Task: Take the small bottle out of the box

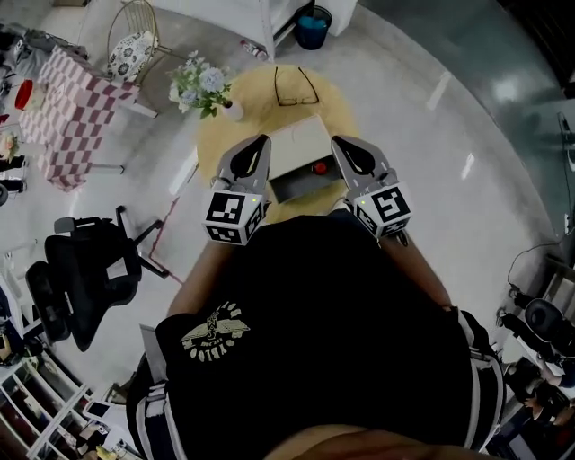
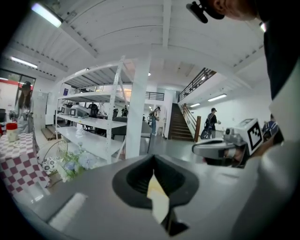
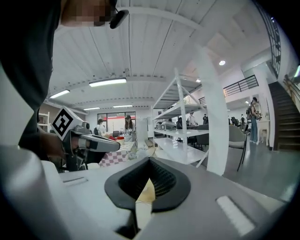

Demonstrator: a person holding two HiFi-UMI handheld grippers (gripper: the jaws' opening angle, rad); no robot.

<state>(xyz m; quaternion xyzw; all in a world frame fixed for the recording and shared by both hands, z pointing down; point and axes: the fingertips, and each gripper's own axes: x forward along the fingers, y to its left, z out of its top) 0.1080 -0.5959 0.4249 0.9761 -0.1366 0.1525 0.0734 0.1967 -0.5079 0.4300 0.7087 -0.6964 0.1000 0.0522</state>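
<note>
A white box [image 1: 299, 146] lies on the round yellow table [image 1: 254, 106], its dark inside open toward me. A small red thing [image 1: 320, 168], which may be the small bottle, sits at the box's right side. Both grippers hover in front of my chest, above the box's near edge. My left gripper [image 1: 261, 144] is at the box's left, my right gripper [image 1: 341, 144] at its right. In the left gripper view the left gripper [image 2: 152, 164] has its jaws together with nothing held. The right gripper [image 3: 149, 172] looks the same in its own view.
A vase of flowers [image 1: 199, 85] and a thin wire frame [image 1: 295, 86] stand on the table's far side. A black office chair [image 1: 79, 278] is on the floor to the left, with a checkered table [image 1: 70, 117] and a blue bin [image 1: 313, 27] farther off.
</note>
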